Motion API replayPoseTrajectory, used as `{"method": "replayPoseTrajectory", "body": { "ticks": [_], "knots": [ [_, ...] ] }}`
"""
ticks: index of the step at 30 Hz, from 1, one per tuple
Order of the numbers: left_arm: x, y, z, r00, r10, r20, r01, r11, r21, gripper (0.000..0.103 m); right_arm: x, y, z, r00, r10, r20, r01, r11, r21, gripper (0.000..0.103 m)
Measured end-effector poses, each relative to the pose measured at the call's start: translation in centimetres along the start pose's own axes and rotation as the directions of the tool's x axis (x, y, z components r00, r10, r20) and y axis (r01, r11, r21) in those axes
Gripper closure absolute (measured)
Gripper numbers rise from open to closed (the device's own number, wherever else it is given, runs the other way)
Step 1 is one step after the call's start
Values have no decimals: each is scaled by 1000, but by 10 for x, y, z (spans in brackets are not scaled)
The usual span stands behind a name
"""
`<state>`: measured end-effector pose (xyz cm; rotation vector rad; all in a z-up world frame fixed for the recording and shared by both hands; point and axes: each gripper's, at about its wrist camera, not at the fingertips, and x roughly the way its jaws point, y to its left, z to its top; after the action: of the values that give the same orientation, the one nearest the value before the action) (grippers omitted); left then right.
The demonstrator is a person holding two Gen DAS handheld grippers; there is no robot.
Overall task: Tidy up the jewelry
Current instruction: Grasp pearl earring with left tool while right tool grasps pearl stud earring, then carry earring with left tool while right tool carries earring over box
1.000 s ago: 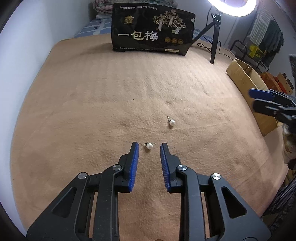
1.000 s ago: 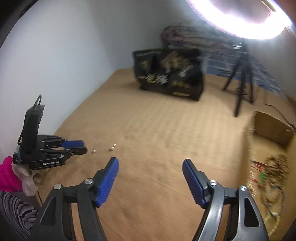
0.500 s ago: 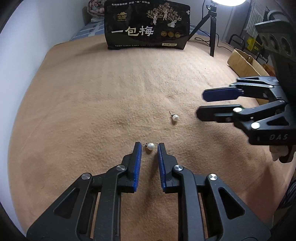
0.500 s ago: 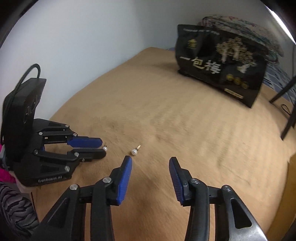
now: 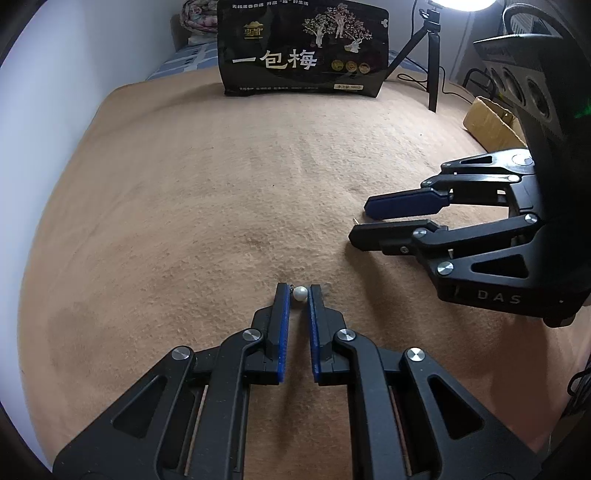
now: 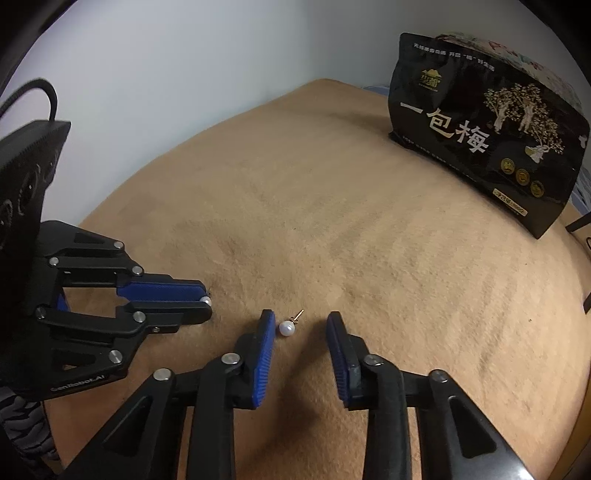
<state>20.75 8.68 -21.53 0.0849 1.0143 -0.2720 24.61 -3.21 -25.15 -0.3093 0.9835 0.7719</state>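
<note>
Left tongs (image 5: pixel 300 291) pinch one pearl earring (image 5: pixel 300 294); right tongs (image 6: pixel 300 321) straddle the second pearl earring (image 6: pixel 286 328).

Tan blanket (image 5: pixel 184 206), white wall (image 6: pixel 184 55), ring light (image 5: pixel 469 3).

White pearl earrings (image 6: pixel 286 328); tan blanket (image 5: pixel 221 206); black bag (image 5: pixel 303 51), gold trees, white lettering; blue pads (image 6: pixel 262 365) on black hand-held grippers.
</note>
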Motion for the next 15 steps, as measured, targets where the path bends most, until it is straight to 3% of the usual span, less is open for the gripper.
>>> {"method": "replayPoseTrajectory", "body": {
  "ticks": [4, 15],
  "knots": [
    [-1, 3, -2, 1000, 2, 3, -2, 1000, -12, 95, 3, 6, 1, 1000, -21, -3, 21, 999, -29, 96],
    [-17, 11, -6, 999, 30, 21, -29, 998, -48, 95, -15, 9, 3, 999, -40, 34, 41, 999, -28, 97]
  ]
}}
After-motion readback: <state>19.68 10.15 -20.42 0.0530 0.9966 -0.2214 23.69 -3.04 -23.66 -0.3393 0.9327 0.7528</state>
